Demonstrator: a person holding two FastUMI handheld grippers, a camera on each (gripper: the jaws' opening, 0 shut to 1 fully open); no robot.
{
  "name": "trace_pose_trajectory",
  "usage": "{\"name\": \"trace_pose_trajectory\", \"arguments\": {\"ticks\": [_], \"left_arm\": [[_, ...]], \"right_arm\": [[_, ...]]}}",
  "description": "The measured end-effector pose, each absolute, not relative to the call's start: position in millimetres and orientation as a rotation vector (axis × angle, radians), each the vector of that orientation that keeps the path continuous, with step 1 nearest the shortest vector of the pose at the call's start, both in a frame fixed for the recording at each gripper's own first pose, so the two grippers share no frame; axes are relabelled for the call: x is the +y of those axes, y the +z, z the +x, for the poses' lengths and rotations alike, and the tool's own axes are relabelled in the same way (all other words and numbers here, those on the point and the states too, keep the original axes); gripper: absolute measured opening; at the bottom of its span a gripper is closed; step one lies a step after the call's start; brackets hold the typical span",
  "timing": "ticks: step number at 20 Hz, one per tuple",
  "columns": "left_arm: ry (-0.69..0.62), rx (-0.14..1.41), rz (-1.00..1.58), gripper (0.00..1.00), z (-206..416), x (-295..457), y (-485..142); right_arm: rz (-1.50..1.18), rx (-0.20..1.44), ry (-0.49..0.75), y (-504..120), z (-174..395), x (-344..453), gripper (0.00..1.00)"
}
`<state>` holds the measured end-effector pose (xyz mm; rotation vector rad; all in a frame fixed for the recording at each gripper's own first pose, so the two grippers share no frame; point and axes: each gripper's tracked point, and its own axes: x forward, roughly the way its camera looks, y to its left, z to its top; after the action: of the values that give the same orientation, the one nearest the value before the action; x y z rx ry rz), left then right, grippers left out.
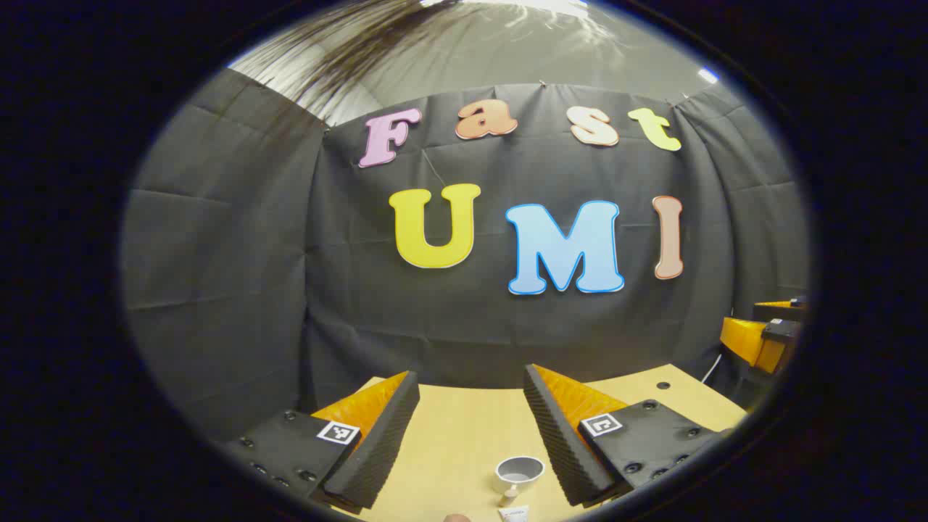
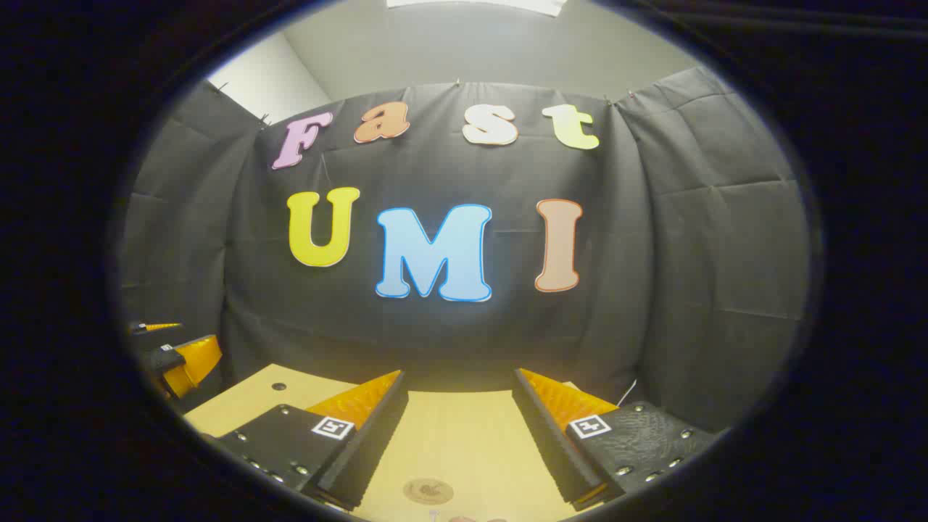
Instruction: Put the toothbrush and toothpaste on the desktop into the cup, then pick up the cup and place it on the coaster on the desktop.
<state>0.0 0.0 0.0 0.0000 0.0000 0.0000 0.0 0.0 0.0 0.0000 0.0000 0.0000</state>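
Pale wood table (image 1: pixel 464 428) stretches below both tongs, each held above it with fingers spread wide and nothing between them. In the left gripper view, the left tongs (image 1: pixel 471 442) hang released over the table, and a small grey cup (image 1: pixel 519 471) stands upright on the wood between the fingers, near the bottom edge and just beside the right-hand finger. Close in front of the cup lies a small cream-coloured piece (image 1: pixel 508 496), too small to identify, and just below it the white end of what appears to be the toothpaste (image 1: pixel 513 513), cut off by the edge. At the far right of that view, the right tongs (image 1: pixel 761 341) show well apart, beyond the table's corner. In the right gripper view, the right tongs (image 2: pixel 457 435) are likewise released over the table (image 2: pixel 457 435), and a round brown coaster (image 2: pixel 428 491) lies flat on the wood between the fingers, nearer the left-hand one, bare on top. The left tongs (image 2: pixel 177 359) show at the far left of that view, off the table's edge. Black cloth wall (image 2: pixel 689 290) closes the booth behind the table.
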Motion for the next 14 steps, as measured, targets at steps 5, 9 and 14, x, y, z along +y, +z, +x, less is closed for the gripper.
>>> {"name": "trace_pose_trajectory", "arguments": {"ticks": [5, 9, 14], "left_arm": [[-0.007, 0.007, 0.005, 1.00, -4.8, -8.1, 1.6], [-0.031, 0.019, 0.010, 1.00, -3.6, -19.6, -1.2], [-0.053, 0.053, 0.017, 1.00, 1.7, -35.9, -14.5]], "right_arm": [[0.003, 0.013, 0.010, -2.1, -0.9, 0.7, 0.92], [0.008, 0.018, 0.016, -3.6, -1.0, 1.2, 0.92], [0.014, 0.066, 0.039, -15.6, -0.2, 2.5, 0.92]]}}
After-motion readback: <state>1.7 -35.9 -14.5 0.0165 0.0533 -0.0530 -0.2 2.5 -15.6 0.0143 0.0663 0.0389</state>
